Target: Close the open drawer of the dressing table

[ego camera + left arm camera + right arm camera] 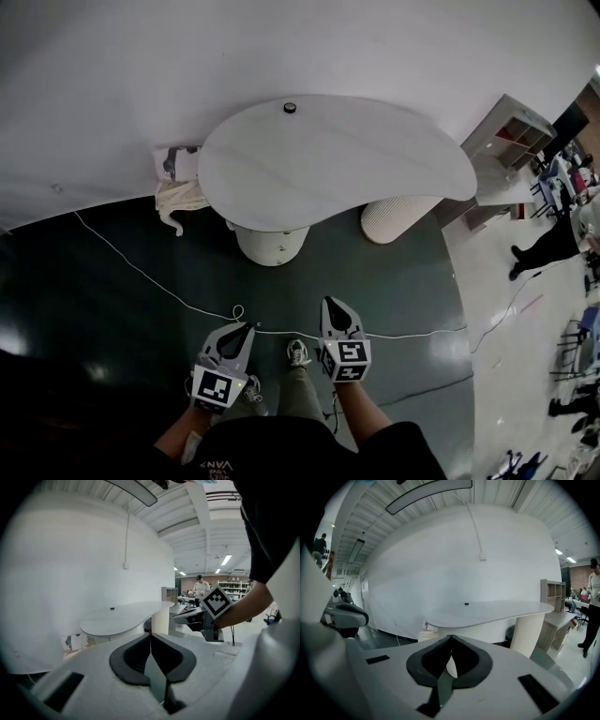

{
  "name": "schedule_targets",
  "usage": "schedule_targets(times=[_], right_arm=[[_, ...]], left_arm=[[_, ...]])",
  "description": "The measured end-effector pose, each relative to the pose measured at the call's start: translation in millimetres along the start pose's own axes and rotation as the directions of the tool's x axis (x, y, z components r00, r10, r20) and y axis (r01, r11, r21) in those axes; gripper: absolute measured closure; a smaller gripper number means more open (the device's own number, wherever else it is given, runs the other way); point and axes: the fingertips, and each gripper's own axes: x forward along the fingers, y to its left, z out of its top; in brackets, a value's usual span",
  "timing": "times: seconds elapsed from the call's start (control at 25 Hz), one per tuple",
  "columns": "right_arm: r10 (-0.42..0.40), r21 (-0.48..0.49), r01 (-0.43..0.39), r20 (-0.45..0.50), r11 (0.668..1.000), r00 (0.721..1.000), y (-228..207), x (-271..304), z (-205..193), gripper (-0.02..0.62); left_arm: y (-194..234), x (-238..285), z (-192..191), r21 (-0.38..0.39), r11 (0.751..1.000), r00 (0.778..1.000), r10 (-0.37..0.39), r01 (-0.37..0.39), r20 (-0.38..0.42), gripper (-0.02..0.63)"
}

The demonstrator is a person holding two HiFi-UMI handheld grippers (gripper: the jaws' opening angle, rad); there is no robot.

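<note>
We are holding the left gripper (249, 328) and the right gripper (330, 302) side by side over the dark floor (94, 281), both with jaws pressed together on nothing. Ahead, well apart, the white bench (337, 159) is standing against the wall (141, 56), its drawer hidden.

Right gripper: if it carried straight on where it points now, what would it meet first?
Most likely the dressing table's round white base; the right gripper, jaws shut, lines up with it, and the dark floor between looks free. Depth is unclear.
</note>
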Motion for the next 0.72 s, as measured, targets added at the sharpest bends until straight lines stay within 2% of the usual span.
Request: schedule_targets(times=[0.44,0.72], right_arm=[[0.044,0.042,-0.047,0.066,0.998,0.997,41,-79,27,0.594],[0.048,0.083,-0.055,0.083,0.995,0.995,64,-108,30,0.594]], left_arm=[[-13,-32,6,0.028,0.998,0.999,-0.053,0.053,0.005,0.588],[-8,-57,6,0.031,0.998,0.999,-0.046,0.046,0.01,0.588]])
